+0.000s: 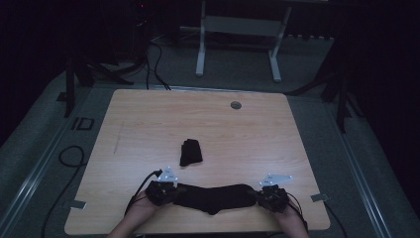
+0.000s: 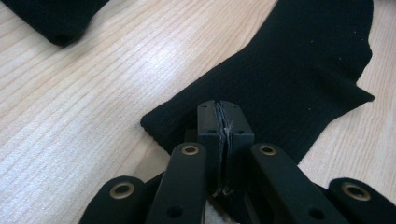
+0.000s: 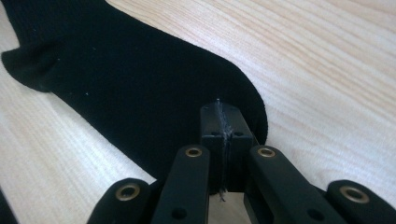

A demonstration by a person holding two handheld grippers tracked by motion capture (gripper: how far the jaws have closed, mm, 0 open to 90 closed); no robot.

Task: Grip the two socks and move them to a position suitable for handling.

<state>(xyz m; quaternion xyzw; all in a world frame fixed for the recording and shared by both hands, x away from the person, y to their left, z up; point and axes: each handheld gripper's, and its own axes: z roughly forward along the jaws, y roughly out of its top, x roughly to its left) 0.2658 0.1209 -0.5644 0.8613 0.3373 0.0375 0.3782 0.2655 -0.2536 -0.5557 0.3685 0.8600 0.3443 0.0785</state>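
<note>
At table's near edge: black sock (image 1: 213,197) lying flat, stretched lengthwise btwn the two grippers.
Sock, position: resting on wooden table (image 1: 148,124), one end at each gripper; heel bulging toward the person.
Left gripper (image 1: 166,192): jaws closed tight, pinching the sock's cuff end; in left gripper view, fabric is sitting in the seam btwn the pads (image 2: 225,128).
Right gripper (image 1: 267,196): jaws closed tight, pinching the toe end; right gripper view is showing cloth caught btwn the pads (image 3: 223,126).
Second sock (image 1: 190,152): lying bunched or folded near table centre, well apart from the first, nothing touching it.
Other: grey round cap (image 1: 236,105) sitting near the far edge.
Progress, done: looking like an early stage; both ends gripped, sock pulled out straight and flat.
Progress, left: prob. folding or pairing w/ the second sock; no fold showing yet.
Hands: person's hands (image 1: 143,210) coming in from the near side, holding each gripper low over the table.
</note>
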